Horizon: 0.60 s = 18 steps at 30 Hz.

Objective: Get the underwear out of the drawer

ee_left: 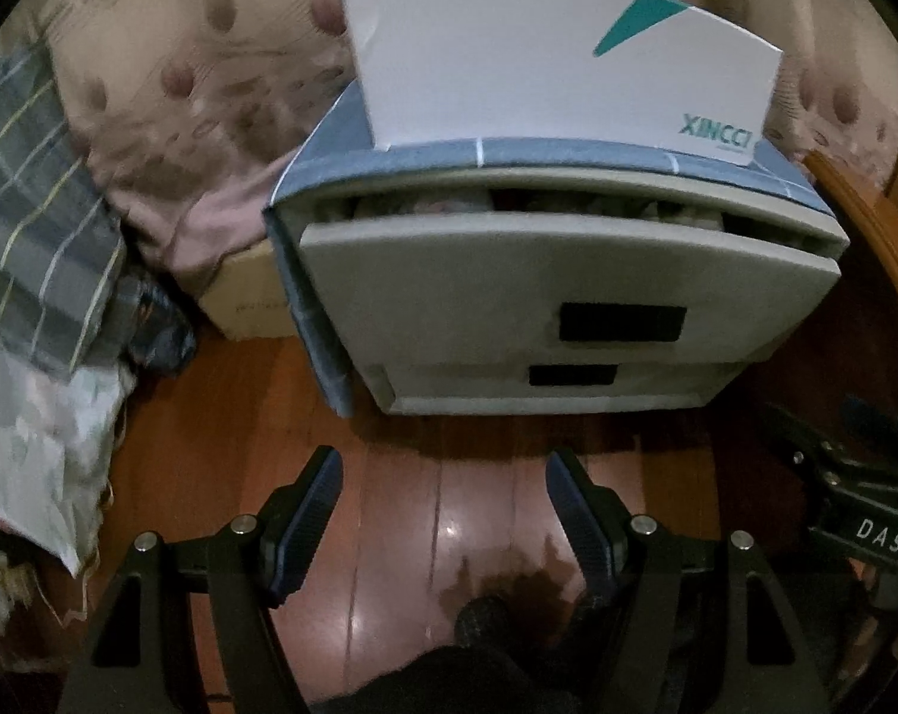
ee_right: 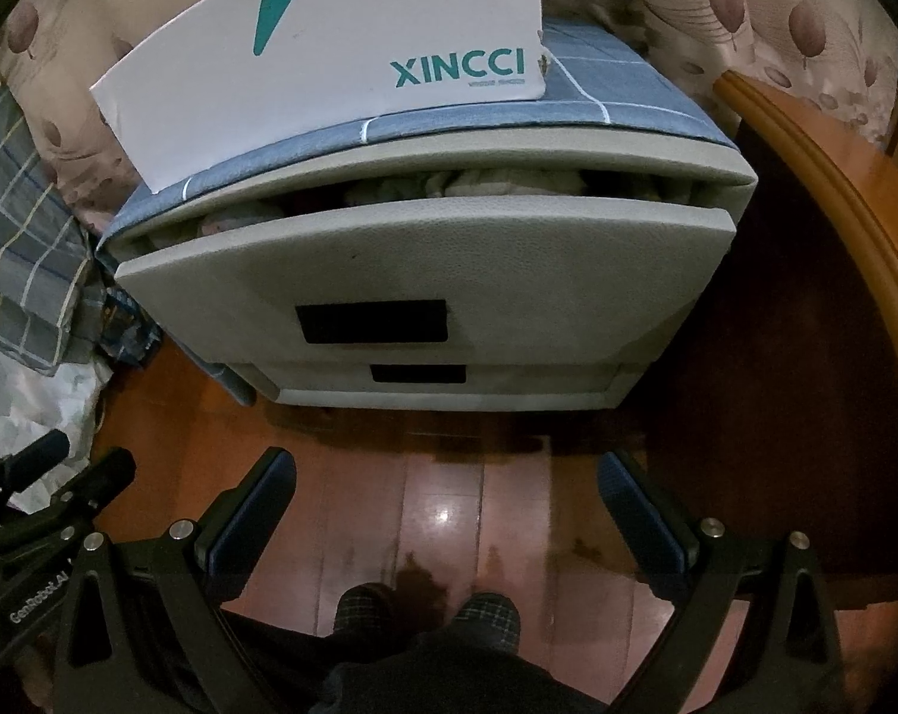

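A grey fabric drawer unit (ee_left: 538, 279) (ee_right: 425, 273) stands on the wooden floor. Its top drawer (ee_left: 568, 238) (ee_right: 449, 238) is pulled slightly out, and crumpled pale clothing (ee_left: 425, 202) (ee_right: 484, 183) shows in the gap behind its front. Which piece is underwear I cannot tell. A dark rectangular handle slot (ee_left: 621, 324) (ee_right: 371, 322) sits in the drawer front. My left gripper (ee_left: 443, 476) hangs open over the floor, short of the unit, with nothing between its fingers. My right gripper (ee_right: 446, 476) is likewise open and empty in front of the unit.
A white XINCCI box (ee_left: 556, 65) (ee_right: 342, 59) lies on the unit's blue checked top. A lower drawer (ee_left: 568, 381) (ee_right: 419, 378) is closed. Floral bedding (ee_left: 169, 89), a plaid cloth (ee_left: 33, 208) and a cardboard box (ee_left: 241, 297) crowd the left; a wooden rail (ee_right: 835, 220) curves on the right. Slippered feet (ee_right: 484, 610) stand below.
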Motion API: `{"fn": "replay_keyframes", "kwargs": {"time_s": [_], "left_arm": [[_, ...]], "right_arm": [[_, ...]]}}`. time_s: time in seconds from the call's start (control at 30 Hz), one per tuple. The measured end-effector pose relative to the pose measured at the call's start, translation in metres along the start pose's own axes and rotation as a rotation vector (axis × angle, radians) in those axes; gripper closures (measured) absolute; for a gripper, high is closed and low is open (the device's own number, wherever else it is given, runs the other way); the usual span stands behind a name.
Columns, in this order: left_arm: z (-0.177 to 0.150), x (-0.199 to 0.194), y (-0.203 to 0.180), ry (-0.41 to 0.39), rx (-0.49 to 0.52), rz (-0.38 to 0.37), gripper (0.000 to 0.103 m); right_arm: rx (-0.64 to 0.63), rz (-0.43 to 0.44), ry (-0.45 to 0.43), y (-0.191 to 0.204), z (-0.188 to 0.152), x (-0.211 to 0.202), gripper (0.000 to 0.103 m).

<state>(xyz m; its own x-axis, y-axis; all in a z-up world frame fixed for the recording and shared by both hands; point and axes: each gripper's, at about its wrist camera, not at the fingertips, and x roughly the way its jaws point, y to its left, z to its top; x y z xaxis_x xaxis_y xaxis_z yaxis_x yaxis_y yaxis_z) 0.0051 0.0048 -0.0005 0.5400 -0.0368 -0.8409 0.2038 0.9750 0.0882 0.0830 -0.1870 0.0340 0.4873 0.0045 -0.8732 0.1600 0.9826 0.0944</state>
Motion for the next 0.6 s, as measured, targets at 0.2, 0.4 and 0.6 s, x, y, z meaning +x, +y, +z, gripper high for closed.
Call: {"fn": "replay_keyframes", "kwargs": {"time_s": [0.2, 0.4, 0.6], "left_arm": [[0.016, -0.001, -0.005, -0.1, 0.19, 0.009, 0.03], [0.028, 0.013, -0.023, -0.211, 0.449, 0.139, 0.03], [0.04, 0.038, -0.039, -0.237, 0.603, 0.135, 0.03]], "right_arm": [[0.016, 0.012, -0.005, -0.006, 0.0, -0.004, 0.002], [0.061, 0.023, -0.017, -0.019, 0.001, -0.015, 0.002], [0.115, 0.016, -0.005, -0.035, 0.002, -0.021, 0.002]]}}
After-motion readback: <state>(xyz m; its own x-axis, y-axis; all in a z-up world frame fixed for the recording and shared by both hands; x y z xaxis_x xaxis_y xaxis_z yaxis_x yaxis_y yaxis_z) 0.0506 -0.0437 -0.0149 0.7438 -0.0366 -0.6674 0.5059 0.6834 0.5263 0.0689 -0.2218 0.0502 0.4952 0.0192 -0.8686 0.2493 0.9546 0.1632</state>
